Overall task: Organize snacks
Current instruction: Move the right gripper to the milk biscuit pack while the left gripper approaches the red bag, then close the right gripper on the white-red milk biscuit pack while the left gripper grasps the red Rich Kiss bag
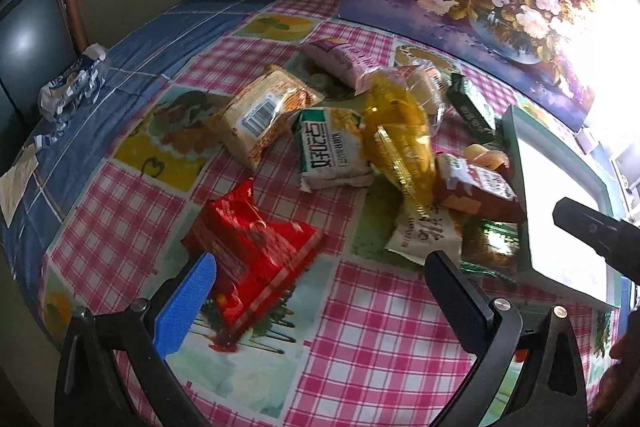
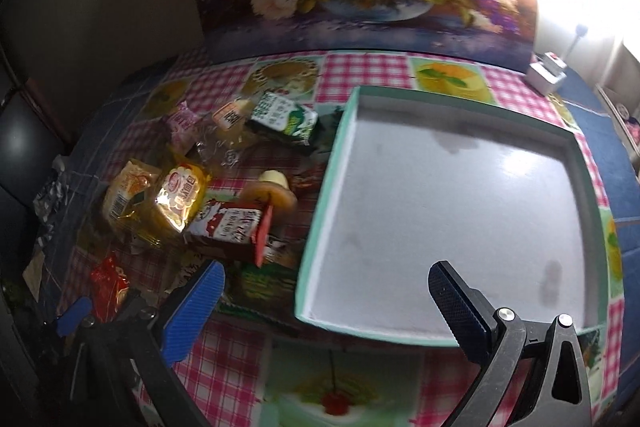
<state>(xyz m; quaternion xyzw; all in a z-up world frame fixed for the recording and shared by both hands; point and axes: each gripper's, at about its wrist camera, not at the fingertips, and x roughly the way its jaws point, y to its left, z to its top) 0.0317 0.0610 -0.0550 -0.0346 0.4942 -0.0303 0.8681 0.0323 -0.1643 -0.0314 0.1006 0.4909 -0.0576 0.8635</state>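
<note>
Checkered pink oilcloth worktop (image 2: pixel 376 75): one mint-rimmed shallow white tray (image 2: pixel 320 211), one red foil snack packet (image 1: pixel 256 247) (long axis toward camera), both grippers' fingers (image 1: pixel 188 299) spread, empty.

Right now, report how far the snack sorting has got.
Nothing sorted yet: the tray holds no snacks. Both the left claw and right claw are open, holding nothing; the left is nearest the red packet. Left to do: the whole pile beside the tray.

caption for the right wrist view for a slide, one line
Open right gripper hovers over the front edge of an empty teal-rimmed tray, snack packets piled to its left on the checked tablecloth.
</note>
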